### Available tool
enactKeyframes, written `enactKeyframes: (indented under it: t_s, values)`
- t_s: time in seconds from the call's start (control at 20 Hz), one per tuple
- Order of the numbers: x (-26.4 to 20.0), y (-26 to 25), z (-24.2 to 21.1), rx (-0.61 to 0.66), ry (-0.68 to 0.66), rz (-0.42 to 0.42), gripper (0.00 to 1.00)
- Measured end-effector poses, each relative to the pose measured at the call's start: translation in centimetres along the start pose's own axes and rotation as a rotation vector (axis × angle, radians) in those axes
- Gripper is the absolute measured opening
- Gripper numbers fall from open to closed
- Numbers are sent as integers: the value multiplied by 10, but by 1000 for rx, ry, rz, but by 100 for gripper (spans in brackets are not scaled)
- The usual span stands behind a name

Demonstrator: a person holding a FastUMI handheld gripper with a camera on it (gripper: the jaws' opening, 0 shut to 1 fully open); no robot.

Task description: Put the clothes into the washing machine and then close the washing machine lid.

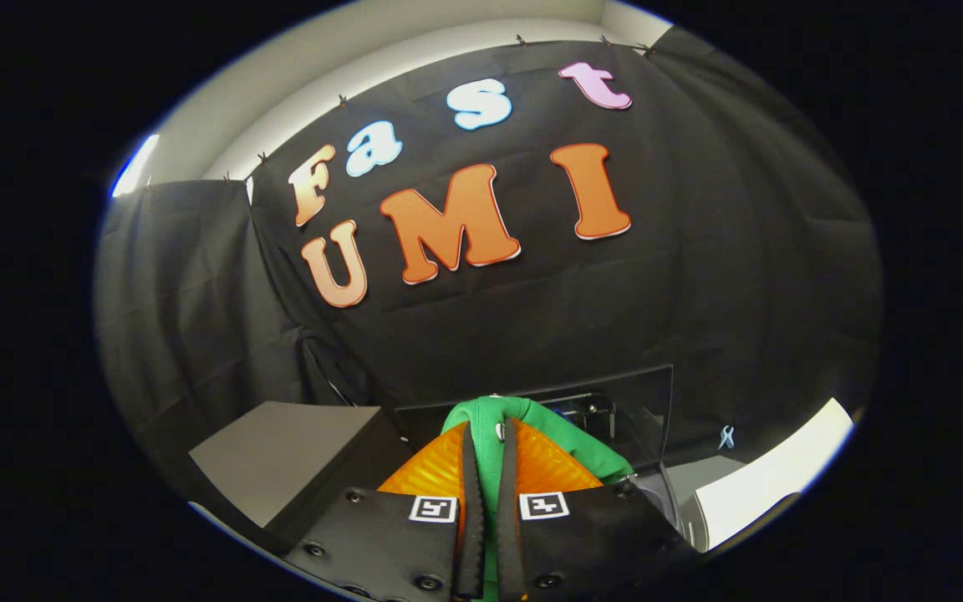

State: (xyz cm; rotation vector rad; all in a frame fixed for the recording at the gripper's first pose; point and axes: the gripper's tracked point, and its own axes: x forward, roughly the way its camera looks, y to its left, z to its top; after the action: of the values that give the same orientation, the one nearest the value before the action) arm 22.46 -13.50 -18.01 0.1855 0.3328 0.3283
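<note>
The tool (488, 477) pinches a bunched green garment (532, 431) (soft folds bulging beyond its fingers).

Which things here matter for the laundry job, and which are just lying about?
Job:
- green garment, pinched between the fingers of the hand-held gripper
- washing machine, lid raised

Lying about:
- grey box beside the gripper
- small clip on the cloth wall

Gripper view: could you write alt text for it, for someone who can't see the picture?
The gripper is shut on a green garment, pinched between its two fingers and bulging out ahead of them. Beyond it stands the dark raised lid of the washing machine, with a grey box alongside and black cloth behind.
</note>
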Motion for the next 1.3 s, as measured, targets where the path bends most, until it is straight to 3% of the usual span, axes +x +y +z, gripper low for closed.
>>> enactKeyframes:
  t_s: [0.65,1.05,1.25,1.3]
  values:
    - [52,-61,-208,31,461,-126,14]
    - [64,-96,-264,23,616,-210,14]
    - [67,-103,-275,0,667,-233,23]
    - [66,-103,-277,-3,667,-234,34]
